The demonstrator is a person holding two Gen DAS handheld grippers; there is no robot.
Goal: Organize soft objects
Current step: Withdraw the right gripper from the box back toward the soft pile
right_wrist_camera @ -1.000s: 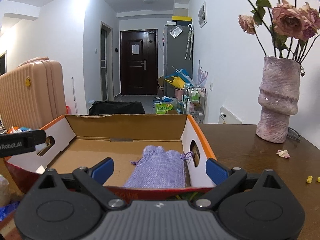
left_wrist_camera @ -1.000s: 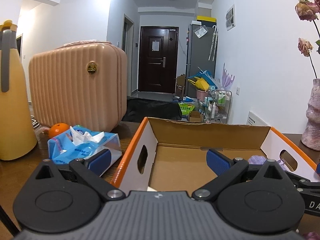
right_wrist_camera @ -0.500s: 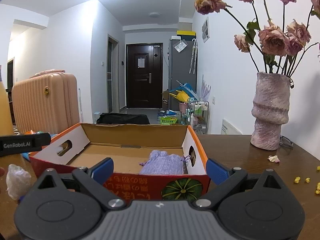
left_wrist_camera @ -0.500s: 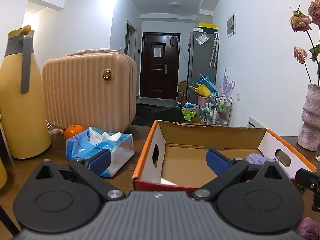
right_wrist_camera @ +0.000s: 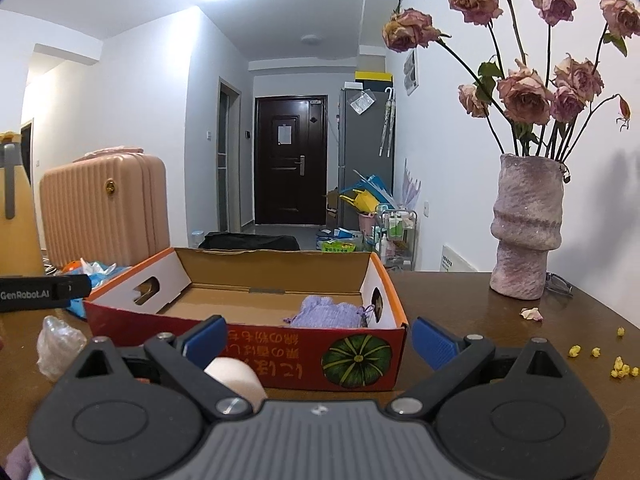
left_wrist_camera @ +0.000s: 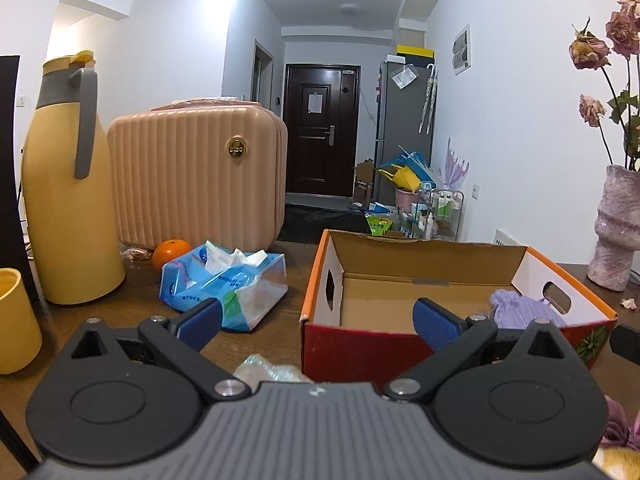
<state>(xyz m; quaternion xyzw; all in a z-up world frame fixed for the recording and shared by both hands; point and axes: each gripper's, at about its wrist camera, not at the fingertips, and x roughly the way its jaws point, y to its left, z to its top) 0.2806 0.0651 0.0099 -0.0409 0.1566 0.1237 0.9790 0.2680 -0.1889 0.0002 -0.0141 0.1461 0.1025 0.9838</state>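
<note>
An open cardboard box (left_wrist_camera: 316,280) with orange rim and red front stands on the brown table; it also shows in the right wrist view (right_wrist_camera: 248,332). A lilac knitted pouch (left_wrist_camera: 524,310) lies in its right end, also in the right wrist view (right_wrist_camera: 328,314). A blue tissue pack (left_wrist_camera: 224,280) lies left of the box. A crumpled clear plastic wrap (left_wrist_camera: 268,370) lies in front of the box, also in the right wrist view (right_wrist_camera: 60,344). A pale round object (right_wrist_camera: 234,374) sits just before my right gripper. My left gripper (left_wrist_camera: 316,320) and right gripper (right_wrist_camera: 316,338) are both open and empty, in front of the box.
A yellow jug (left_wrist_camera: 68,184), a pink ribbed case (left_wrist_camera: 196,176), an orange (left_wrist_camera: 172,254) and a yellow cup (left_wrist_camera: 16,320) stand at the left. A vase of dried roses (right_wrist_camera: 524,228) stands at the right, with petals and yellow crumbs (right_wrist_camera: 618,364) on the table.
Both grippers have pulled back from above the box to in front of it. The box's red front, the plastic wrap and the pale round object have come into view.
</note>
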